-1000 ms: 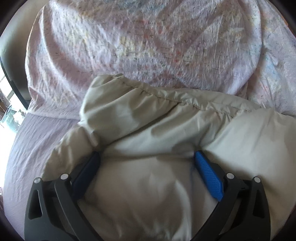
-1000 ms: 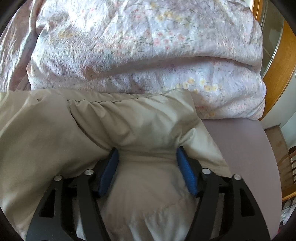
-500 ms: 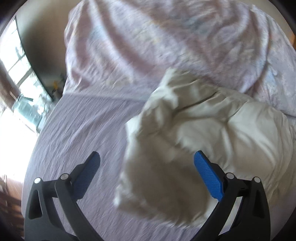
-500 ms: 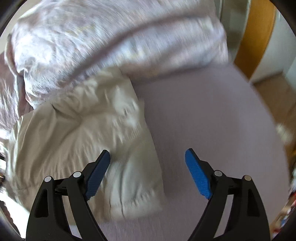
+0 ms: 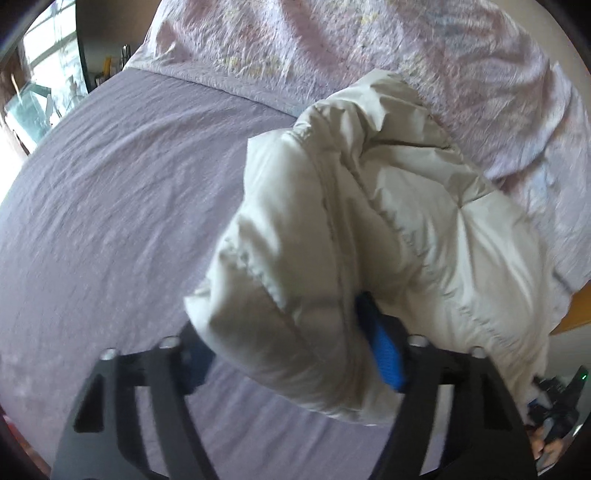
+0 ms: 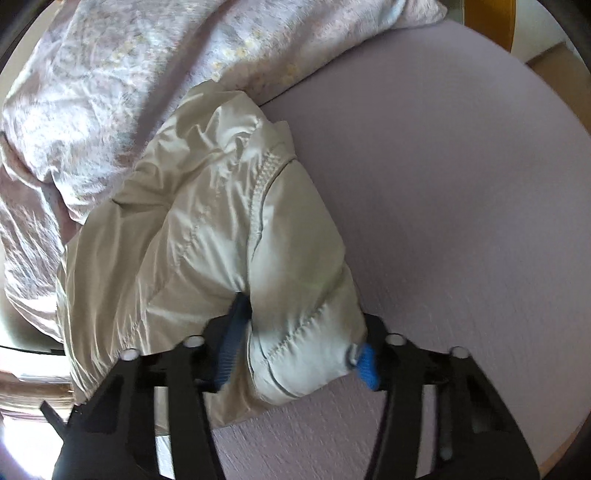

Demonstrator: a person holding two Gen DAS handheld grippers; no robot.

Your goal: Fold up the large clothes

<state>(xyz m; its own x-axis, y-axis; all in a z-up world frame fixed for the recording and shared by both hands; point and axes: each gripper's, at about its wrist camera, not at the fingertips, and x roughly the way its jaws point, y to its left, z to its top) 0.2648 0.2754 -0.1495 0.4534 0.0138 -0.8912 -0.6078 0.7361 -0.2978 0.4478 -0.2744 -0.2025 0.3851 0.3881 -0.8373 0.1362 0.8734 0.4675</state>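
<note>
Gripping the pale beige padded jacket (image 5: 369, 221) with both tools: left gripper (image 5: 291, 354) pinching a bunched end, right gripper (image 6: 299, 343) clamping a stitched, puffy corner. Bundling loosely over the lilac fitted bedsheet (image 5: 110, 192), far edge touching the pink floral duvet (image 5: 369, 48). Judging the fold barely begun. Lifting both ends level, drawing them apart to tauten the padding, then laying flat on the sheet away from the duvet. No containers showing anywhere.

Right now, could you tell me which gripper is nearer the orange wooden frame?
Right, probably. The right gripper faces the orange wooden frame across bare bedsheet; the left gripper sits farther, behind the puffer jacket.
</note>
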